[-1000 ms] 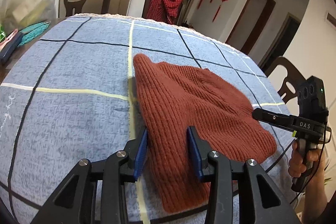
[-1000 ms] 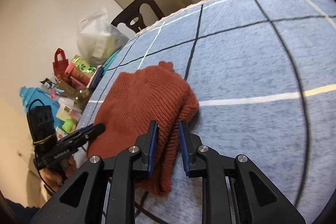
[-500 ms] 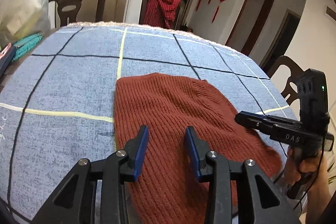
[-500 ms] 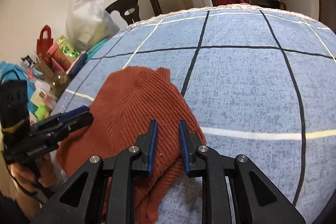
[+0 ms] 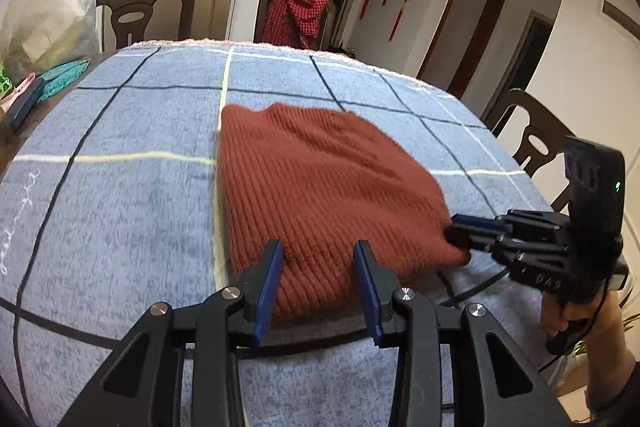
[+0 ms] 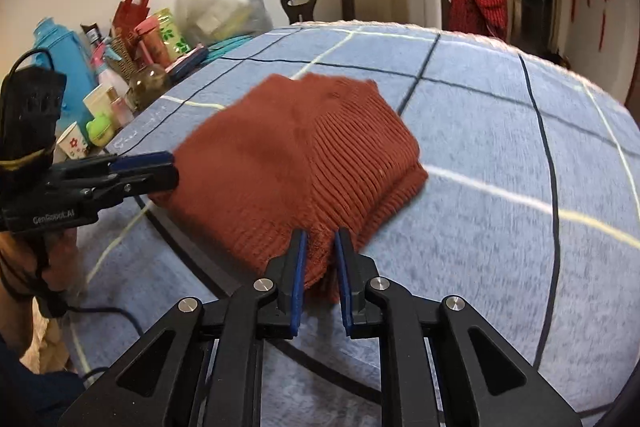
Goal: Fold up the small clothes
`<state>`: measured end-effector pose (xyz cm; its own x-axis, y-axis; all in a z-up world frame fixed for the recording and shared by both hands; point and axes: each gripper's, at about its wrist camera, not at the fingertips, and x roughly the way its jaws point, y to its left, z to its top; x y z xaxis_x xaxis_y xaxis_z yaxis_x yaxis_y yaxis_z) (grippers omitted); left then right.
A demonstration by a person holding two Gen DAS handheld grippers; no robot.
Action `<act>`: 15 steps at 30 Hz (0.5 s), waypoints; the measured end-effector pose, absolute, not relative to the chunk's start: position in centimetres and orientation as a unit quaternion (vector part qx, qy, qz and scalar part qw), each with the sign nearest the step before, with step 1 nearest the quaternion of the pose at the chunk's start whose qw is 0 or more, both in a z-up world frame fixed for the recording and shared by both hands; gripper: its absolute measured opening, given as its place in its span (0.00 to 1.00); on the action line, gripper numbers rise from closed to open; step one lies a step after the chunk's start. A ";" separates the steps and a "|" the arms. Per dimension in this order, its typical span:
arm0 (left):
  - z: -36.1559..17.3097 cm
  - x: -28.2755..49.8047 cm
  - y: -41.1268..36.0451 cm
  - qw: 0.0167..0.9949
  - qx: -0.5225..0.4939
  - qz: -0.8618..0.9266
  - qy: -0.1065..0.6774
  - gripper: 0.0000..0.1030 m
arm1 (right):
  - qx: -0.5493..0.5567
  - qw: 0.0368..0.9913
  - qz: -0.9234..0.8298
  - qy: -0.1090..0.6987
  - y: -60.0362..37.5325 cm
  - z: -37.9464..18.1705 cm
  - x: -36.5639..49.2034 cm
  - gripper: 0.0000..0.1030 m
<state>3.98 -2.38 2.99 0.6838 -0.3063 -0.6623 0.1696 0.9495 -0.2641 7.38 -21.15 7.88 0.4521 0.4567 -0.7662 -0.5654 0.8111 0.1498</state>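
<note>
Rust knit [image 5: 320, 187] on the table [image 5: 120, 195], doubled into layers, edges uneven. Right tool [image 6: 320, 267] pinching its 6 o'clock edge; left tool [image 5: 318, 283] spread apart, straddling the near hem. Apparently mid-fold, squaring left.

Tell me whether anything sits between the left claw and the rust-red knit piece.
Nothing visible does. The left claw is open right at the near edge of the knit piece, which lies on the blue checked cloth. The right claw already pinches its other corner.

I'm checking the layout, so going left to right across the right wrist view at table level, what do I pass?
Left gripper → rust knit garment → bare blue checked cloth.
</note>
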 end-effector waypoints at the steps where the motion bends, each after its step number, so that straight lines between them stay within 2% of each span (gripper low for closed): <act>1: 2.7 4.0 -2.4 0.914 -0.088 -0.128 0.376 0.38 | -0.056 0.850 0.303 0.428 -21.4 7.8 7.5 0.15; 11: 3.2 3.0 -2.8 0.919 -0.053 -0.083 0.381 0.38 | -0.057 0.854 0.288 0.430 -21.8 9.1 6.2 0.15; 15: 2.8 2.4 -1.8 0.917 -0.048 -0.058 0.391 0.41 | -0.072 0.859 0.276 0.426 -22.3 9.5 5.3 0.19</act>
